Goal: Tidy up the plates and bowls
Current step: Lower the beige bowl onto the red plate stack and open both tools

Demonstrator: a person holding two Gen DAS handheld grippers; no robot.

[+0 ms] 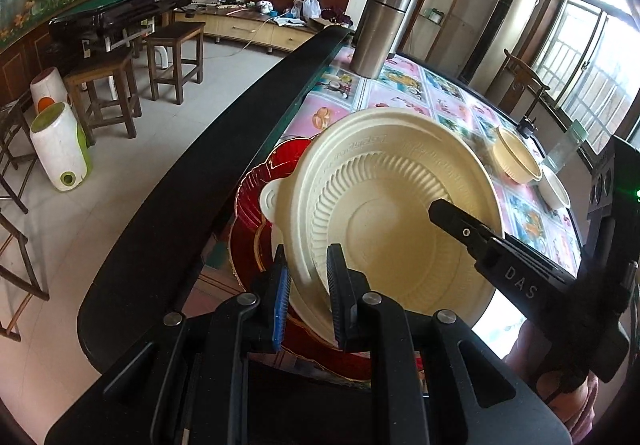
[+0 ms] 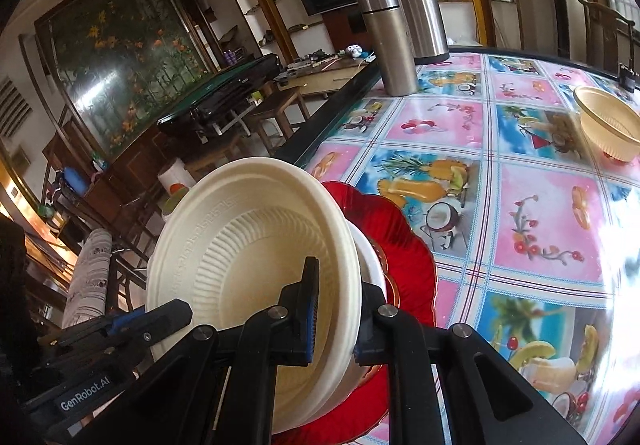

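Your left gripper (image 1: 308, 297) and right gripper (image 2: 334, 319) both clamped opposite rims of the cream bowl (image 1: 396, 213), held tilted above the red plate (image 2: 404, 245) at the table's edge (image 1: 224, 149).

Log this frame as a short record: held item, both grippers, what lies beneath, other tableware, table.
held item: cream bowl, tilted
left gripper: shut on bowl's rim
right gripper: shut on the opposite rim
beneath: red plate
other tableware: second cream bowl, set apart; two steel flasks
table: fruit-print tablecloth
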